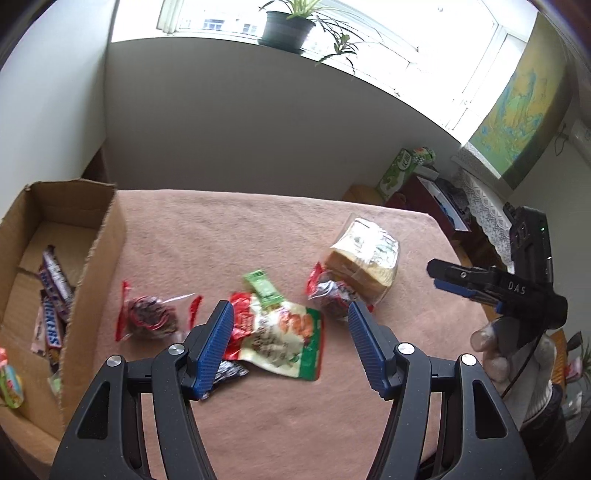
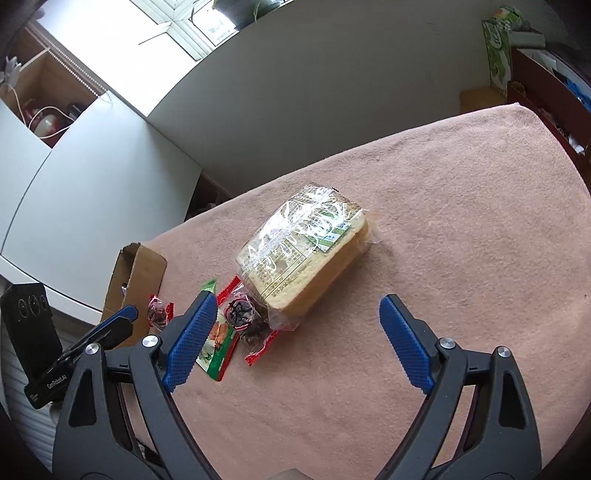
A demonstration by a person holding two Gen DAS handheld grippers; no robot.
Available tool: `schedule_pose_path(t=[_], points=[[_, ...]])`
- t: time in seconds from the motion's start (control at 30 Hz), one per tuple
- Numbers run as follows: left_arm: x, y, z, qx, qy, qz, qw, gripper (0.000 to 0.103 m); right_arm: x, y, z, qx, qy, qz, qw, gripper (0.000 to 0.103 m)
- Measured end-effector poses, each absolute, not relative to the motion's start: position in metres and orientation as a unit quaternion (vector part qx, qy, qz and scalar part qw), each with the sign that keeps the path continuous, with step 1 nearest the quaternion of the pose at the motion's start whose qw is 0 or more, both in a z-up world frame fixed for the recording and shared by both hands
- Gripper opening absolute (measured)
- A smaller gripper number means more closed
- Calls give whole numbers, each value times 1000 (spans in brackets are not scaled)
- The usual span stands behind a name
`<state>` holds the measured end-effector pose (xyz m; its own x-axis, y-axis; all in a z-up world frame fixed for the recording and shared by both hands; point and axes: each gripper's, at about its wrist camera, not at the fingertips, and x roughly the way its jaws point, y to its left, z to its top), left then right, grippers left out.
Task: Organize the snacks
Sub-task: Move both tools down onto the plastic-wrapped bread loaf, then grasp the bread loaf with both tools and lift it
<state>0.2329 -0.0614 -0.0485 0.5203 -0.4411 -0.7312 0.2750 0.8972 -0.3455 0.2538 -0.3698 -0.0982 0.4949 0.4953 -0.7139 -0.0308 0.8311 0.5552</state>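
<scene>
My left gripper [image 1: 290,315] is open and empty, hovering just above a green and white snack pouch [image 1: 286,341] lying on a red packet [image 1: 240,321]. A small green candy [image 1: 264,286] lies behind it. Two clear red-ended packets of dark sweets lie to the left [image 1: 147,315] and right [image 1: 330,293]. A bagged bread loaf [image 1: 364,256] sits at the right. My right gripper [image 2: 297,304] is open and empty, just in front of the bread loaf [image 2: 303,251]. A cardboard box [image 1: 96,266] at the left holds Snickers bars [image 1: 51,325].
The snacks lie on a pink towel-covered table [image 2: 461,236]. The right gripper [image 1: 439,275] shows at the right of the left wrist view. A white wall and window sill with a potted plant [image 1: 286,27] stand behind. Cluttered shelves [image 1: 436,192] are beyond the table's right edge.
</scene>
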Motion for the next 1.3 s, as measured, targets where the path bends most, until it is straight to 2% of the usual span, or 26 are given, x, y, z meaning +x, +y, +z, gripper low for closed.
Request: schedule_pose_path(t=[0.2,0.33,0.43,0.53,0.67,1.03,1.3], points=[[277,-100,-62,-130,468,-242,840,64,265,-380,-109,287,473,168,816,91],[302,-123,-73,-126,484,-251,828,64,274,-382,-118,296,478,170,809,77],[319,-133,-83,-139,500,-244,819,64,279,-378,-128,309,487,180,797,76],[329,-137,-92,-148,511,-249,810,63,285,-375,-139,318,496,186,786,67],[338,-143,-100,-146,522,-252,801,60,292,-369,-151,326,502,189,778,62],[343,-150,-106,-136,545,-267,783,33,294,-364,-153,316,498,188,786,53],[330,-167,-95,-110,538,-287,785,32,286,-372,-142,314,487,186,794,53]])
